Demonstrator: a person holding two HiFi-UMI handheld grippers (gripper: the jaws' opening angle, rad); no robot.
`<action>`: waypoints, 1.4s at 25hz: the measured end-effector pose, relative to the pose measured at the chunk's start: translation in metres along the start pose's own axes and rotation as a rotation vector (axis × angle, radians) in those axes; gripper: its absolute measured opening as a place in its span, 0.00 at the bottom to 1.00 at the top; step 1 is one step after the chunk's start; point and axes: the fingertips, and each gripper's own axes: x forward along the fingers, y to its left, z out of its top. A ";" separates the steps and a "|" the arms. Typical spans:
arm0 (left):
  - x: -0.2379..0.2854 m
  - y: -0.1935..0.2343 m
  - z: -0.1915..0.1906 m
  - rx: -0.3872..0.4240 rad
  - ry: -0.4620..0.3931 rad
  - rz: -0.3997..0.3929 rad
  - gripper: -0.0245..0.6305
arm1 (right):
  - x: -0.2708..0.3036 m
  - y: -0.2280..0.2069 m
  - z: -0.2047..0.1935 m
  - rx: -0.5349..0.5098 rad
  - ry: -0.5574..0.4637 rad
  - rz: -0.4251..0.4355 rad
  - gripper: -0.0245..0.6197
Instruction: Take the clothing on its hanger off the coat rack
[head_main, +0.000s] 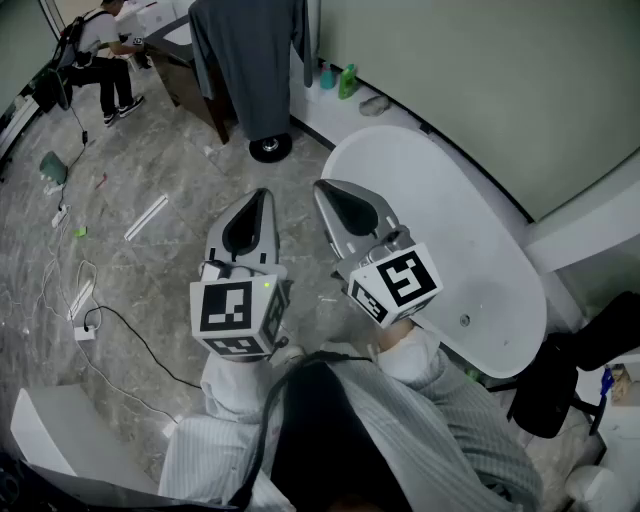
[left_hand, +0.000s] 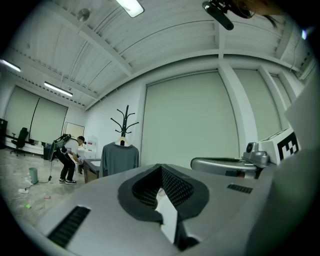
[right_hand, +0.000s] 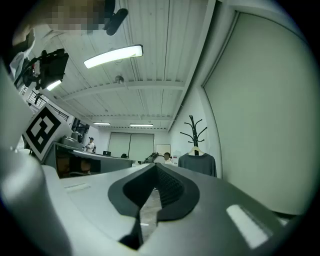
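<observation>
Jaws pressed together on nothing, the left gripper (head_main: 264, 197) waits; the right gripper (head_main: 321, 188) is likewise closed and empty. Well ahead, the soft grey long-sleeved top (head_main: 250, 60) hangs on its pale hanger (left_hand: 122, 142) from the black branched coat rack (left_hand: 126, 116). It looks light and floppy, so I'd grab the stiff hanger neck.

Counted are one coat rack (left_hand: 125, 117), one grey garment (left_hand: 120, 159), one hanger (left_hand: 122, 142), one white oval table (head_main: 440, 220), two bottles (head_main: 327, 77) (head_main: 347, 82) and two grippers, the left gripper (head_main: 262, 193) and the right gripper (head_main: 322, 186).

Grey hand-held grippers (head_main: 262, 196) (head_main: 322, 186), marker cubes (head_main: 235, 312) (head_main: 398, 282), striped sleeves (head_main: 450, 410)
</observation>
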 end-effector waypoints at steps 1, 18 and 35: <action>-0.001 0.000 -0.001 0.000 0.007 0.003 0.04 | 0.000 0.000 0.000 0.001 0.001 0.000 0.04; -0.010 0.054 -0.005 -0.002 -0.005 0.035 0.04 | 0.036 0.016 -0.012 0.054 -0.014 -0.035 0.04; 0.113 0.218 -0.069 -0.006 0.116 0.087 0.04 | 0.231 -0.019 -0.116 0.086 0.113 0.011 0.04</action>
